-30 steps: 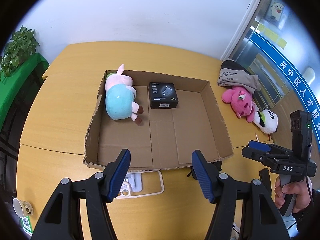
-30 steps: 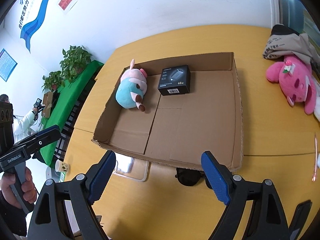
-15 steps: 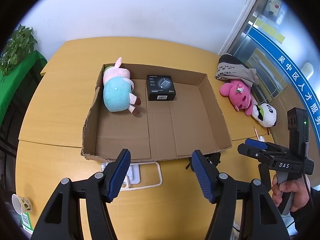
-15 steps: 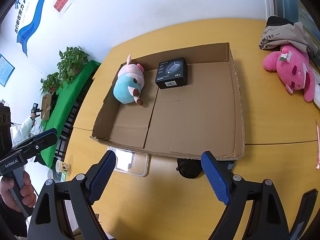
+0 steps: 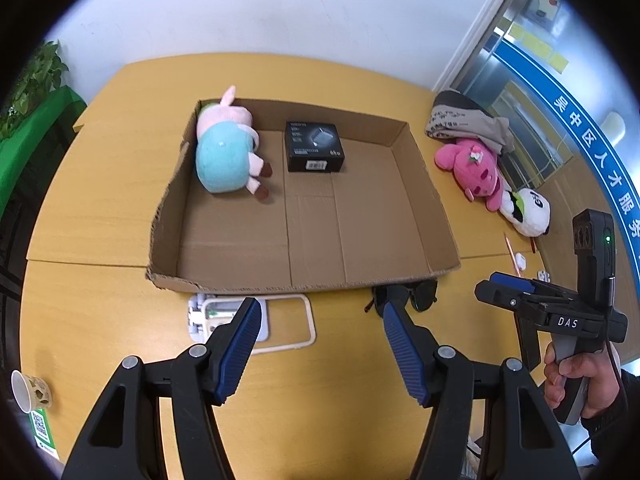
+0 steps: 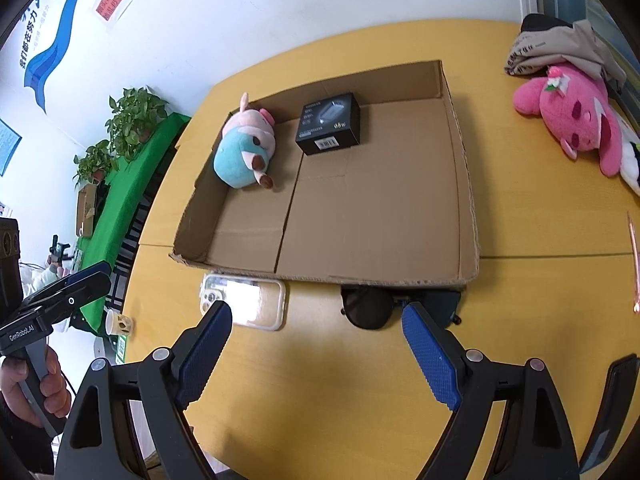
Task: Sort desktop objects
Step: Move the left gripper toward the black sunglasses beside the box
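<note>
A shallow cardboard box (image 5: 420, 168) (image 6: 460, 152) lies on the yellow table. In it are a pig plush in a teal dress (image 5: 224, 152) (image 6: 244, 148) and a black carton (image 5: 314, 152) (image 6: 330, 124). A phone in a clear case (image 5: 280, 320) (image 6: 248, 300) and black sunglasses (image 5: 416, 296) (image 6: 372, 308) lie in front of the box. A pink plush (image 5: 472, 168) (image 6: 572, 116) and a panda plush (image 5: 528, 212) lie at the right. My left gripper (image 5: 320, 344) is open and empty above the phone and sunglasses. My right gripper (image 6: 316, 348) is open and empty near the sunglasses.
A grey folded cloth (image 5: 464, 120) (image 6: 556, 48) lies behind the pink plush. A pen (image 5: 512, 252) (image 6: 634, 256) lies at the right. A paper cup (image 5: 30, 392) (image 6: 118, 322) stands at the table's left edge. Green plants (image 6: 128, 120) stand off the table.
Both grippers have pulled back toward me and risen a little, so the box sits farther away and the phone and sunglasses show more fully. Both stay open.
</note>
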A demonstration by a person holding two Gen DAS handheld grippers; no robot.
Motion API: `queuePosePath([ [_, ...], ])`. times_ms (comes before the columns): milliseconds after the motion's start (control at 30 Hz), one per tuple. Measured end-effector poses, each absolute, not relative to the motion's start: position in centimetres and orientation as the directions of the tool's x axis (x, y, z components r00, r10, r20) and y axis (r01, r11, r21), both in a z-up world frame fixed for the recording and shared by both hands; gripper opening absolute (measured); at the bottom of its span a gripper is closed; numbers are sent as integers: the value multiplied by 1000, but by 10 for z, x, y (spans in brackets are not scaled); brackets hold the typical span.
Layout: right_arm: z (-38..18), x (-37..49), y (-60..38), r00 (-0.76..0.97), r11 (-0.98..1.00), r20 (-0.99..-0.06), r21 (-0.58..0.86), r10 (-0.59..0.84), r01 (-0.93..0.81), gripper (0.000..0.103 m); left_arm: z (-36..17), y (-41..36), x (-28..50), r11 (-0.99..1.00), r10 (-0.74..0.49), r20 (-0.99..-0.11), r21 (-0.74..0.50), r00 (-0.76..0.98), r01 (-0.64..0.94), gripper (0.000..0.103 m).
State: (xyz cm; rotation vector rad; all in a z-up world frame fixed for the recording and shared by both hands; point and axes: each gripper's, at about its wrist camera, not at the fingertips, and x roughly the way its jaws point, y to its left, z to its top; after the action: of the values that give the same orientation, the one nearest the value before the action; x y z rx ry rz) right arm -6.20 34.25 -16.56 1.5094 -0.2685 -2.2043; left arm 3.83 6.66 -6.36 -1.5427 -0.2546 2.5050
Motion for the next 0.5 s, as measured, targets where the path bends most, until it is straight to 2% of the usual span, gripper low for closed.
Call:
queuePosePath([
  [300, -188, -49, 367, -262, -886, -847, 426, -462, 185, 91, -95, 93, 51, -952, 304, -882, -268, -360, -148, 63],
  [500, -224, -38, 392, -203, -888, -865, 454, -458, 70, 90, -132, 116, 59, -929, 349, -902, -299, -254, -217, 63],
])
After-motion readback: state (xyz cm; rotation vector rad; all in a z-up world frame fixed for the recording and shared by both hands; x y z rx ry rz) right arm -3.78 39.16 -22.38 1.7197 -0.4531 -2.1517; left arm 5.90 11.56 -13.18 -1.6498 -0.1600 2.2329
